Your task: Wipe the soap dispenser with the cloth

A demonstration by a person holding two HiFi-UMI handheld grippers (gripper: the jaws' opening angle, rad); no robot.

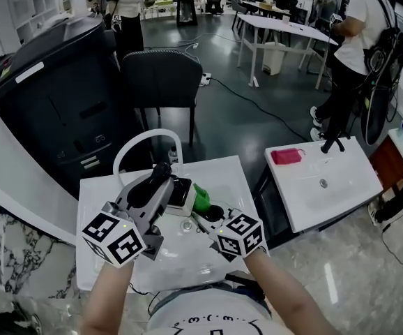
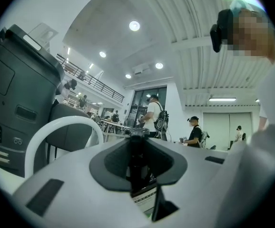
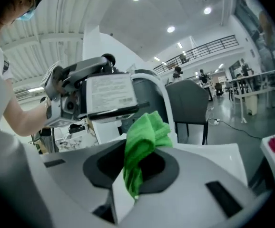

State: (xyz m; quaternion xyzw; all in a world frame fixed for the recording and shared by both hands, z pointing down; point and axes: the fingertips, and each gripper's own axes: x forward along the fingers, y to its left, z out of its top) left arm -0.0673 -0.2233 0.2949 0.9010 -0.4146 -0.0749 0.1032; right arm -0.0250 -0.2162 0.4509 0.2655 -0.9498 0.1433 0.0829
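Green microfibre cloth (image 3: 144, 137) is nearest to you, pinched between the jaws of your right gripper (image 3: 137, 170), which are closed on a fold of it. A loose bunch stands out past the tips. The cloth looks soft, light and limp, so I judge it wipes best with this bunch, and the hold should stay low on the fold.

Just beyond it, your left gripper (image 2: 140, 165) has its jaws closed on the body of the soap dispenser (image 3: 110, 95), with the printed label facing the right gripper view. The dispenser is above the middle of the white washbasin top (image 1: 97, 194), a little toward its back edge. I cannot tell if the bottom rests on anything. The cloth is just beside the dispenser's lower edge; real contact I cannot confirm.

I judge the dispenser to be stiff smooth plastic, probably a bit heavy from the liquid inside, and slippery if soap is on it. The flat body is the safe place to hold. The black pump head would sink or squirt under pressure.

At the back edge of the top rises an arched white tap (image 1: 139, 139). Behind it stand a dark chair (image 1: 163, 82) and a big dark machine (image 1: 55, 96), and further away are tables and people.
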